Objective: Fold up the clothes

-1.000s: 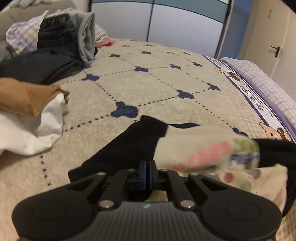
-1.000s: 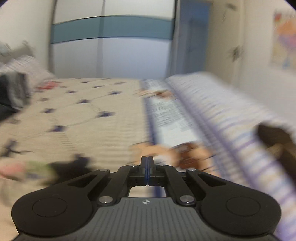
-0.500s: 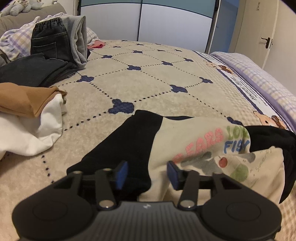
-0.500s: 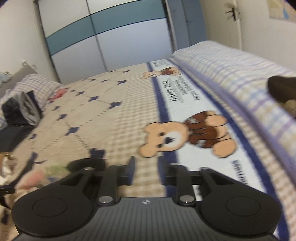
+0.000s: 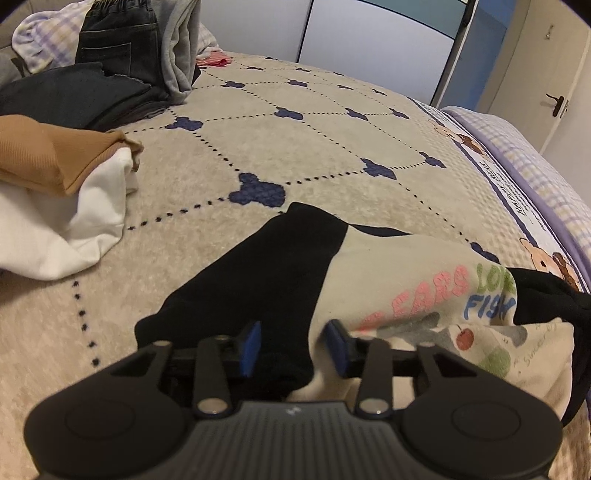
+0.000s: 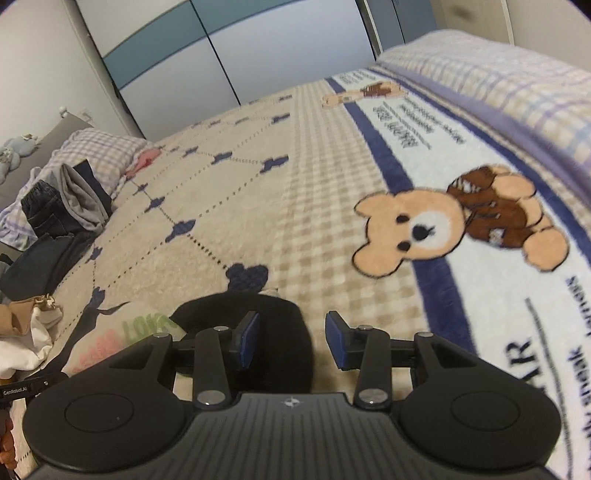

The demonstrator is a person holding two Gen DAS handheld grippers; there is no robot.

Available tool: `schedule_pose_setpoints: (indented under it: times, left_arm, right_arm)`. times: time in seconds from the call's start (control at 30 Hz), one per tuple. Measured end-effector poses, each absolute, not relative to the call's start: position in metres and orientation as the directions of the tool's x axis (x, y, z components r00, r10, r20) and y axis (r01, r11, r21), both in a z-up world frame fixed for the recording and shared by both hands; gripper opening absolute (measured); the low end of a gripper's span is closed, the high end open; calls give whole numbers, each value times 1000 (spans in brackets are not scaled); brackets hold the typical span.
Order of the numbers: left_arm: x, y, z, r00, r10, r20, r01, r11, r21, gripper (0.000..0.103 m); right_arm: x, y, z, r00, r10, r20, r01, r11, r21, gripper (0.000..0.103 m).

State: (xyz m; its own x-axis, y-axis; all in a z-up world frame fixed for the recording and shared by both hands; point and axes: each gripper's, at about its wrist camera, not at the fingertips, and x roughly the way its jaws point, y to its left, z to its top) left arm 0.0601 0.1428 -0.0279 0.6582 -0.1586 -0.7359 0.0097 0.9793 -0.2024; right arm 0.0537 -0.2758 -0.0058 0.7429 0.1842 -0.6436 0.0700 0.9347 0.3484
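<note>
A cream sweatshirt (image 5: 406,280) with black sleeves and a coloured "BEARS LOVE FISH" print lies crumpled on the beige blanket (image 5: 295,147). My left gripper (image 5: 294,349) hangs low over its near edge. Its jaws are closing, with the seam of the black sleeve (image 5: 258,280) and cream body between the blue pads (image 5: 251,349), and a gap still shows. My right gripper (image 6: 291,343) is over the other black sleeve (image 6: 273,321). Its jaws are opening, and the sleeve lies under and between the pads, not pinched. The print (image 6: 122,332) shows at the lower left of the right wrist view.
A tan and a white garment (image 5: 55,184) lie stacked at the left, with jeans and grey and dark clothes (image 5: 118,55) behind them. The blanket's bear border (image 6: 443,229) and a purple plaid quilt (image 6: 517,85) run along the right. Wardrobe doors (image 5: 369,33) stand beyond the bed.
Both grippers went from shut to open. The left one then narrowed over the sweatshirt's edge. The right one swung down and left until the black sleeve came under its pads.
</note>
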Motion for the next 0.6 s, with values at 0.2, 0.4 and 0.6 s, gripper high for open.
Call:
schedule_pose_setpoints:
  times: [0.2,0.4,0.6]
  left_arm:
    - [55,141,-19,688,-176,-704,25,976,-218,8]
    - [40,143,0,722,-215,-658,64,967,-246,7]
    - [21,148,7,704,-284,-651,122,951,-283,7]
  right_arm:
    - [46,-265,4,775,179,-606,43,942,333,7]
    - [18,-284,36,850,113,-514,70,944,323,6]
    - [-9,-310,47,867,17,-497,126,960,252,5]
